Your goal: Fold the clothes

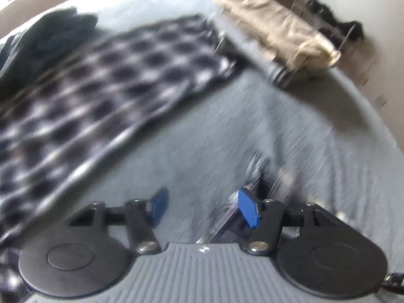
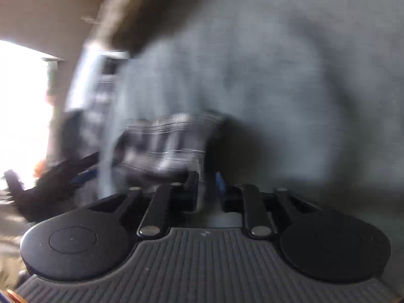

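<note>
A black-and-white checked garment [image 1: 101, 96] lies spread on the grey bed cover [image 1: 252, 131] in the left wrist view, to the upper left of my left gripper [image 1: 204, 208]. That gripper is open, its blue pads [image 1: 248, 210] wide apart above bare cover, with a strip of plaid cloth by the right pad. In the blurred right wrist view my right gripper [image 2: 205, 181] is shut on a fold of plaid cloth [image 2: 164, 139] that bunches in front of its fingers over the grey cover [image 2: 277, 75].
A dark garment [image 1: 50, 38] lies at the far left of the bed. A beige garment [image 1: 277, 30] lies at the far right edge, with dark items [image 1: 335, 22] on the floor beyond. A bright window [image 2: 20, 101] is at the left.
</note>
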{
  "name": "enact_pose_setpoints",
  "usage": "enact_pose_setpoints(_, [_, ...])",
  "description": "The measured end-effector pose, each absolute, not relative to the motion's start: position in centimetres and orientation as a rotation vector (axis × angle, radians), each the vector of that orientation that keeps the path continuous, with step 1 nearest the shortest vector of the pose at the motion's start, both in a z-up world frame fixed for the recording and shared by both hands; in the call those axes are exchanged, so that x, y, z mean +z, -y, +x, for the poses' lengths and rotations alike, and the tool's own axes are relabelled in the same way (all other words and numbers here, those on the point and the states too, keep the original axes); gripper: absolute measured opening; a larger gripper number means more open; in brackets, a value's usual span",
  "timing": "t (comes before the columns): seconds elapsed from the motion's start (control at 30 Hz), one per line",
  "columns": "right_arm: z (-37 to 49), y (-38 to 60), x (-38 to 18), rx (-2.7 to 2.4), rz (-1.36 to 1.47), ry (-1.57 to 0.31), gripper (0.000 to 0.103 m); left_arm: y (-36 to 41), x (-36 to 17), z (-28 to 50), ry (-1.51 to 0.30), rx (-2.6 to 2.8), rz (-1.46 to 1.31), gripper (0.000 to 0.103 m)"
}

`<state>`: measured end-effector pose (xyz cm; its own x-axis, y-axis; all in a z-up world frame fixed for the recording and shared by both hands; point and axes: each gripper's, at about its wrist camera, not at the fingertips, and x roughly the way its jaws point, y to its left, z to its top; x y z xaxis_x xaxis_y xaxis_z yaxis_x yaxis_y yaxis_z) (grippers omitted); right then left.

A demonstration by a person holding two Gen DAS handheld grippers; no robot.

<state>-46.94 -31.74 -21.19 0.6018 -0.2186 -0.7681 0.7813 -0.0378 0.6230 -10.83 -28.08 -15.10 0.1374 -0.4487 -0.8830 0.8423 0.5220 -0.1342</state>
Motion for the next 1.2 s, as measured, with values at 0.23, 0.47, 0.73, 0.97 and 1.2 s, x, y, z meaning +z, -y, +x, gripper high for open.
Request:
enact_pose_setpoints(0.23, [-45.2,36.2,-18.7,-0.756,1.128,-0.534,0.030,21.7,-13.2,-6.3,-1.029,-0.848,0.437,0.064])
enact_pose_setpoints(0.47, [-33.3,40.4,-18.8,-0.390,0.802,-0.715,0.046,11.9,-11.8,-3.2,-1.033,-0.694,0.513,0.064])
enact_pose_setpoints(0.73, [-25.1,42.5,-21.1,-0.291,0.733,-0.841,0.051,4.3,-12.6,-3.3,-1.081,-0.565,0.551,0.064])
enact_pose_setpoints(0.97, [-23.1,40.4,-21.5,-0.255,0.656,-0.936,0.022,3.4,-13.4,-3.3,-1.098,-0.578,0.518,0.064])
enact_pose_setpoints(1.2, [-23.6,38.5,-17.7,-0.396,0.473,-0.908,0.003,5.0,-14.4,-3.8,-1.088,-0.634,0.502,0.064])
